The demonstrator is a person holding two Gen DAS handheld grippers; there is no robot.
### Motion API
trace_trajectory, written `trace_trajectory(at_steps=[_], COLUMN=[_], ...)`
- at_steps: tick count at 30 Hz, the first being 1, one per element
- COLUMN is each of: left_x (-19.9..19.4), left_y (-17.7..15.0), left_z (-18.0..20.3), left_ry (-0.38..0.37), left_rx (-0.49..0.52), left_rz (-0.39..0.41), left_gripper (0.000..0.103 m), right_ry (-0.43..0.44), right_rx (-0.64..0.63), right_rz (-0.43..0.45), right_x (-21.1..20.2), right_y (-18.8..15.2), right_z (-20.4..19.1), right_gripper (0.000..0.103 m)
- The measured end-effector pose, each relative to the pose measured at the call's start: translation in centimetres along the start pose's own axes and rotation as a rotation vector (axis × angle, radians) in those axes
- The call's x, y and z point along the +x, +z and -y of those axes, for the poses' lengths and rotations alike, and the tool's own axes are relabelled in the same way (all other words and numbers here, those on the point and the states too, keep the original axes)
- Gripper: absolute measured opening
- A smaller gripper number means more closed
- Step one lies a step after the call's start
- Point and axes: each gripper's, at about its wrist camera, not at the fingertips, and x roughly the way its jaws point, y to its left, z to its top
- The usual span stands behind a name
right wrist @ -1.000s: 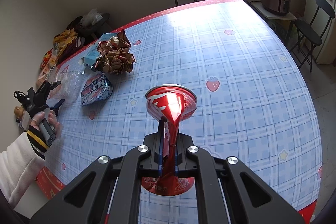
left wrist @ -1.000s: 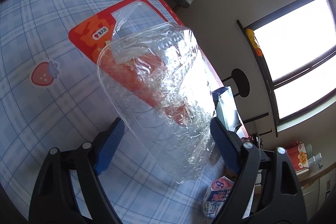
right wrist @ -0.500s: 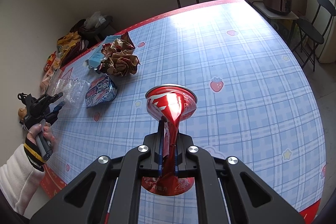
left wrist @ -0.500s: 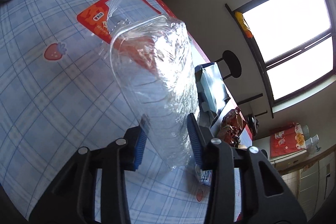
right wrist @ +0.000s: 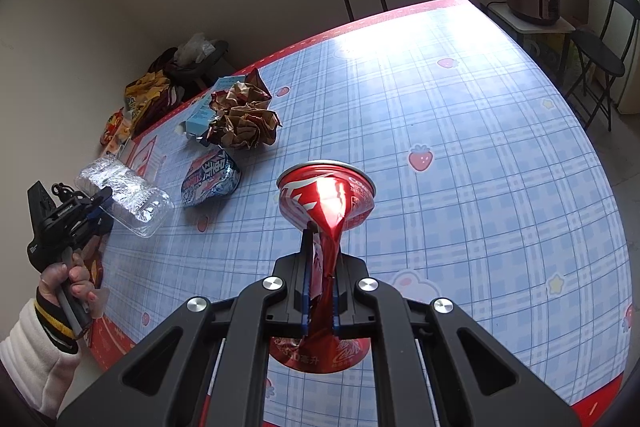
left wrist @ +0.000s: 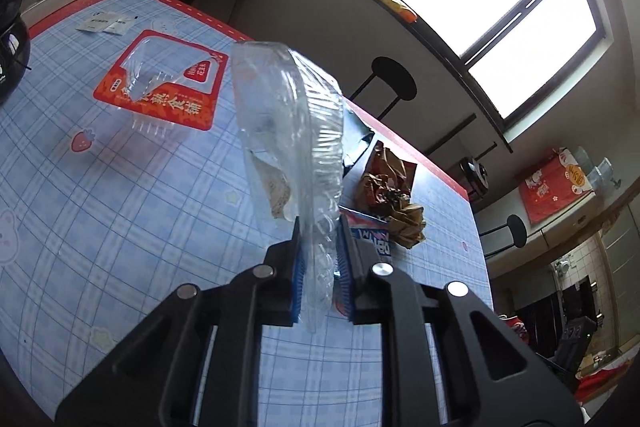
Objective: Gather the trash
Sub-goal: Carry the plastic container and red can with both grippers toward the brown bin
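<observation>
A crushed clear tray [left wrist: 296,147] is pinched between the blue fingers [left wrist: 299,267] of the left gripper [left wrist: 320,267], seen at centre frame in the left wrist view; the jaws have just been closing and are now clamped narrow on the plastic. The tray is held clear of the blue plaid counter [left wrist: 120,207], standing up and away from the gripper toward the top of the frame. In the right wrist view the same tray [right wrist: 128,193] appears at the left edge, gripped by the left gripper [right wrist: 102,205], which is carried by a hand [right wrist: 70,279] in a white sleeve [right wrist: 36,351].

The right gripper [right wrist: 320,291], at lower centre of its own view, is shut tight on a red can [right wrist: 326,199]; the can is squashed flat at its waist between the fingers [right wrist: 306,279], its 2 round ends flaring out above and below them.

More litter is left on the counter [right wrist: 480,147]. A crumpled brown bag [right wrist: 246,119] and a light blue carton [right wrist: 204,113] lie touching each other in the upper left of the right wrist view, with a blue snack packet [right wrist: 210,179] just below them. In the upper left of the left wrist view, a red-framed wrapper [left wrist: 160,83] with a clear window lies flat, and 2 small white sachets [left wrist: 106,23] lie beyond it near the counter's red edge.
</observation>
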Motion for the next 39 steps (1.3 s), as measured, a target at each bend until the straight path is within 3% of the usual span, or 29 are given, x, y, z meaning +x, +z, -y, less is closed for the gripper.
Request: trace_trajectory(at_steps=[9,17,27,39], left_x=[-1.1,-0.6,2.6,9.9], left_y=[-3.6,-9.4,-17.5,-28.0], left_z=[8.6,20.2,36.1,48.8], left_ry=[-0.067,-0.195,-0.39,-0.515], left_rx=[0.153,0.291,0.486,0.625], left_rz=[-0.024,-0.1,-0.25,-0.466], left_gripper=[0.013,0.014,0.014,0.014], right_ry=[0.023,0.002,-0.159,-0.285], right_rx=[0.028,0.099,0.238,0.411], right_rz=[0.054,0.15,0.274,0.411], right_x=[-4.7,-12.1,-22.3,-31.8], right_y=[-1.3,-3.1,-6.9,-13.6], right_z=[3.8,10.7,22.3,32.6], right_gripper=[0.008,0.008,0.008,0.008])
